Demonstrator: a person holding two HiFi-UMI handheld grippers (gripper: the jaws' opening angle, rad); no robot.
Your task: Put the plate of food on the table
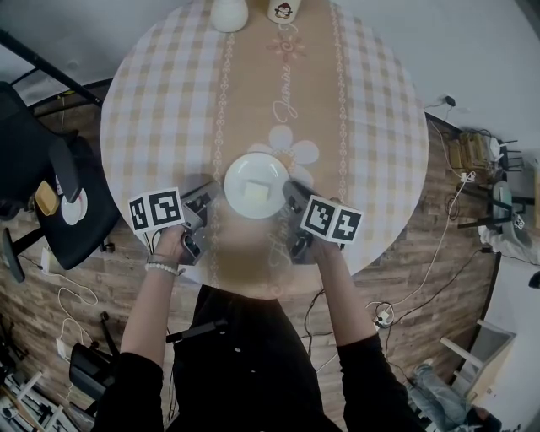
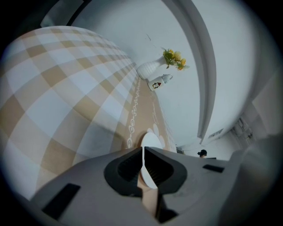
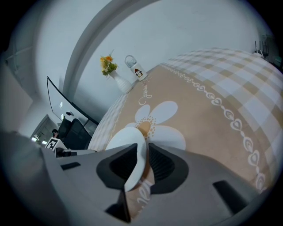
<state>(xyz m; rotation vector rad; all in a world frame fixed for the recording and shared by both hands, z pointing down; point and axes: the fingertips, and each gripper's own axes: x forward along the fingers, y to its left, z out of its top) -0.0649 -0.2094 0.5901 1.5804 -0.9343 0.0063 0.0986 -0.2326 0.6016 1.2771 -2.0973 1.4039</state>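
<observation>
A white plate [image 1: 253,173] carrying a pale yellow piece of food [image 1: 256,193] is over the near half of the round checked table [image 1: 169,101], beside a printed flower. My left gripper [image 1: 214,197] is shut on the plate's left rim and my right gripper [image 1: 291,195] on its right rim. In the left gripper view the plate [image 2: 151,143] shows edge-on, clamped by the left gripper [image 2: 144,165]. In the right gripper view the rim of the plate [image 3: 126,141] is pinched by the right gripper [image 3: 143,161]. I cannot tell whether the plate touches the cloth.
A white vase [image 1: 229,13] and a cup with a cartoon print [image 1: 285,8] stand at the table's far edge; the vase [image 2: 150,69] holds yellow flowers. A black chair [image 1: 51,186] is left of the table. Cables [image 1: 439,245] lie on the wooden floor at the right.
</observation>
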